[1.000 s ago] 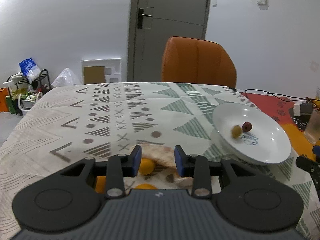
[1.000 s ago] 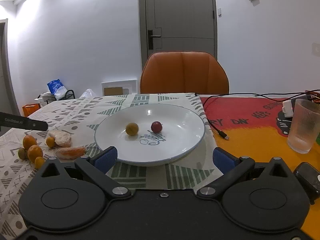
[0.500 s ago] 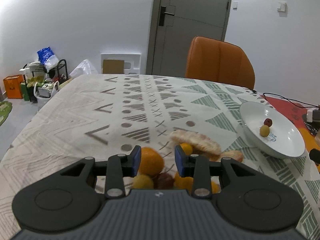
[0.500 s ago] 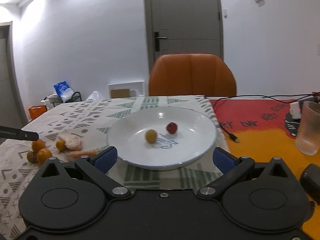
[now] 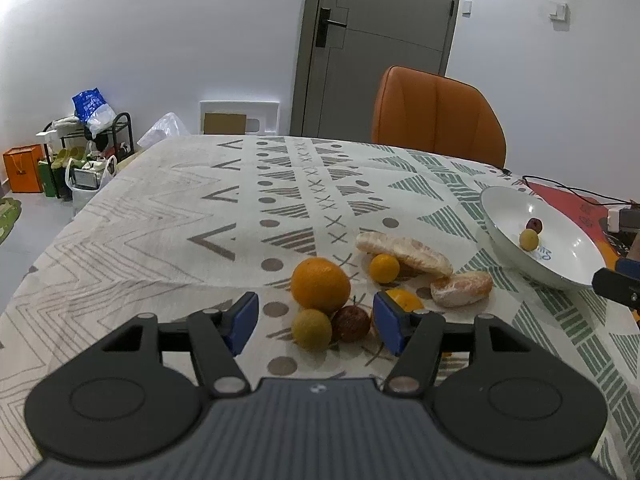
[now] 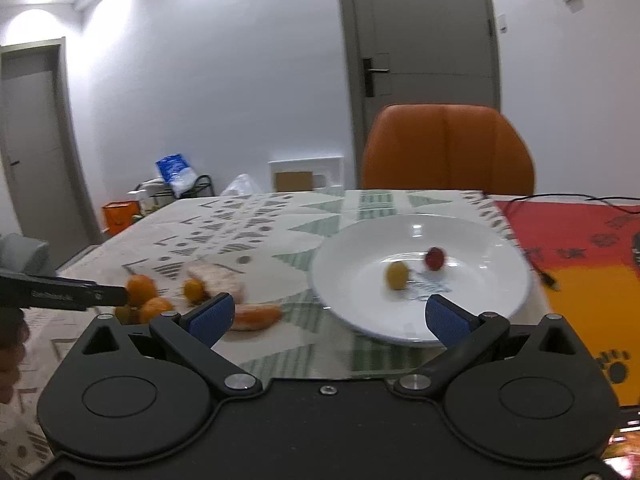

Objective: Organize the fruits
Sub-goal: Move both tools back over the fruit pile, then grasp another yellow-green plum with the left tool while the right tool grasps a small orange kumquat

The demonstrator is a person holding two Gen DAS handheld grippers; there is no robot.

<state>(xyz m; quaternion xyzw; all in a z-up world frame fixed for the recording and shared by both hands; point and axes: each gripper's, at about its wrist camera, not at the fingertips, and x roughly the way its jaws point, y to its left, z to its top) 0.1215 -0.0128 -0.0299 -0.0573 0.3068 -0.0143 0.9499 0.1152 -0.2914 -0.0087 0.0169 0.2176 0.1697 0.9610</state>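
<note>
The left gripper (image 5: pixel 316 322), jaws apart and empty, sits just short of the fruit pile (image 5: pixel 320 284) near the table's front edge. The plate (image 5: pixel 508 208) lies rightward, nearer the wide-open right gripper (image 6: pixel 330 318); that view is blurred.

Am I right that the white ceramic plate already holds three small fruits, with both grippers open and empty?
Not quite: the white ceramic plate holds two small fruits, a yellow-green one and a dark red one, per the right wrist view. Both the left gripper and right gripper are open and empty.
</note>
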